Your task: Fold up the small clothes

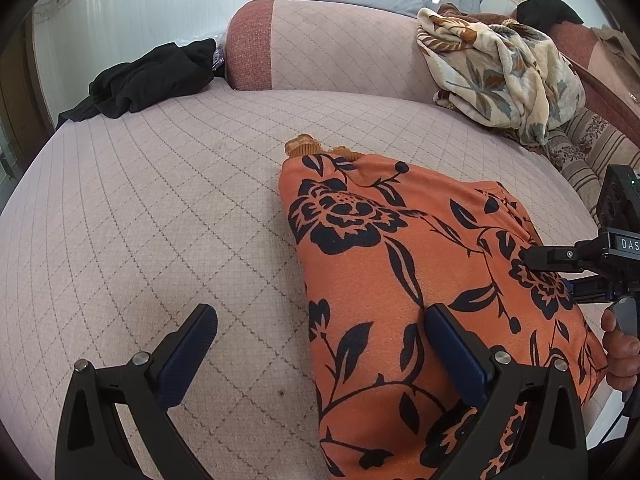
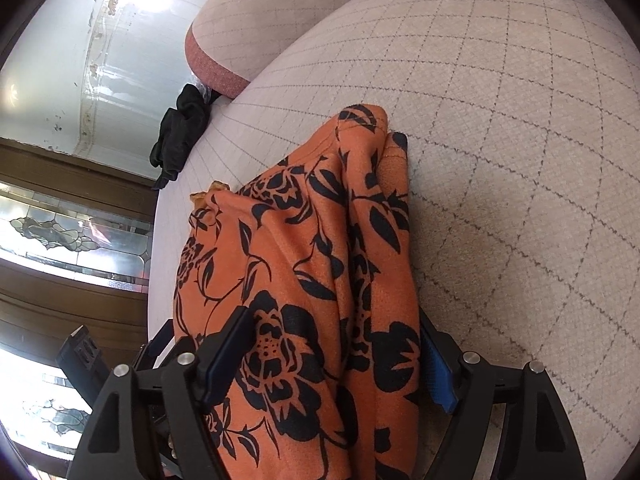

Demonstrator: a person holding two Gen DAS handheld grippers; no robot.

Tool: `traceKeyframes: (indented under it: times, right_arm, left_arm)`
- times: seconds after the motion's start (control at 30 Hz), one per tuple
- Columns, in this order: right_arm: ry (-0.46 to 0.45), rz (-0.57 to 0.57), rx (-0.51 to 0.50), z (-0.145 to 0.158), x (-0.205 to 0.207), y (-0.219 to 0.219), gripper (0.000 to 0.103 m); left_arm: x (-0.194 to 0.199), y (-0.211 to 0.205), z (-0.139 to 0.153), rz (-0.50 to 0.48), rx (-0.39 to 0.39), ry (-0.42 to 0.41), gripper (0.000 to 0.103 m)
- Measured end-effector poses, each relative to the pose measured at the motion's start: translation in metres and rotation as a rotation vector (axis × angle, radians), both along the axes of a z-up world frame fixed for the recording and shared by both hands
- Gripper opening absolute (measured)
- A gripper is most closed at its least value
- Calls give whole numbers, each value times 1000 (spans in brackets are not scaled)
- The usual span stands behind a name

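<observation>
The left tool (image 1: 320, 354) stands open in the lower part of the left wrist view, one pad on the quilted sofa seat (image 1: 160, 208), the other on the orange floral garment (image 1: 400, 280). The garment lies folded at centre-right; judged light, soft and limp, it sags unless taken at an edge or corner. The right tool (image 2: 332, 360) straddles its bunched end with jaws wide, apparently released.
</observation>
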State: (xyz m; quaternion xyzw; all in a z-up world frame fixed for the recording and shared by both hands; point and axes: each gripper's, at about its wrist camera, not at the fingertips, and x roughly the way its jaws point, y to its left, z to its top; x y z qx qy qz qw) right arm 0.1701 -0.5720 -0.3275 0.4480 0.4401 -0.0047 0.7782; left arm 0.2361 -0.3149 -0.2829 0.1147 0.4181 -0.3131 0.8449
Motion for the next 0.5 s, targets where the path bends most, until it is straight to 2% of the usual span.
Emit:
traceKeyframes:
  times: [0.5]
  right_arm:
    - [1, -2, 6, -3, 1, -2, 81]
  left_arm:
    - [-1, -1, 0, 0, -2, 1, 103]
